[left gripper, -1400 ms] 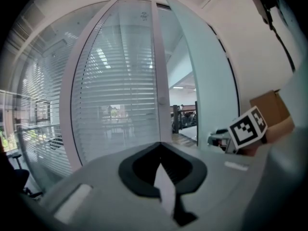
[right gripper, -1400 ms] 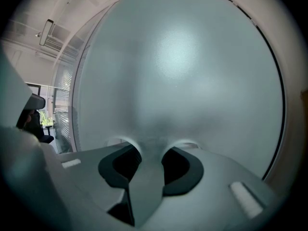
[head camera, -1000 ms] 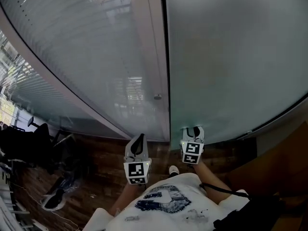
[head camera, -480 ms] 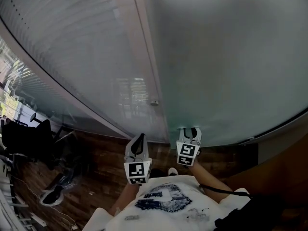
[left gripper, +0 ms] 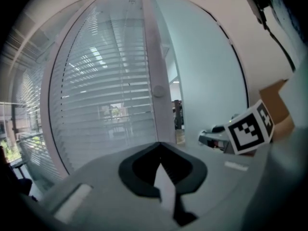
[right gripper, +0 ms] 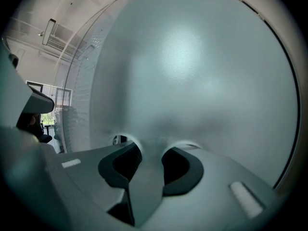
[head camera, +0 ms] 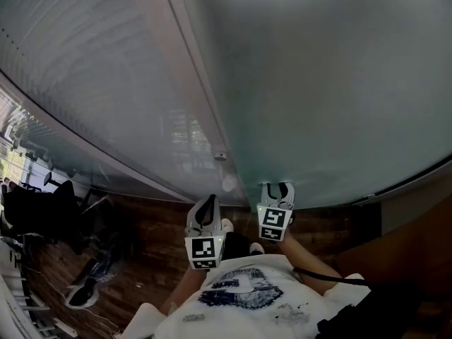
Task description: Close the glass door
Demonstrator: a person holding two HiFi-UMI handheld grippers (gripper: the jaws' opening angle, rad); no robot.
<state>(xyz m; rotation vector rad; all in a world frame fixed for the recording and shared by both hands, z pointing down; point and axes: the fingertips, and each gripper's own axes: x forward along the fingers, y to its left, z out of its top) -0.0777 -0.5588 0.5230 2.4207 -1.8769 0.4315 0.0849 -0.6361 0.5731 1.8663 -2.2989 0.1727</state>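
Note:
The frosted glass door fills the right of the head view, and its left edge runs along a pale frame post with a small latch piece and a round knob. My right gripper is open, its tips up against the door's lower glass with nothing between them; the right gripper view is filled by frosted glass. My left gripper is shut and empty, low beside the post. In the left gripper view the post stands ahead, with a narrow gap at the door's edge and the right gripper to the right.
A fixed glass panel with blinds stands left of the post. A black office chair and loose items sit on the wooden floor at left. A cardboard box is off to the right.
In the head view the door's edge and post have swung leftward and tilted, and the round knob has come into sight. Both grippers have moved slightly along with the door.

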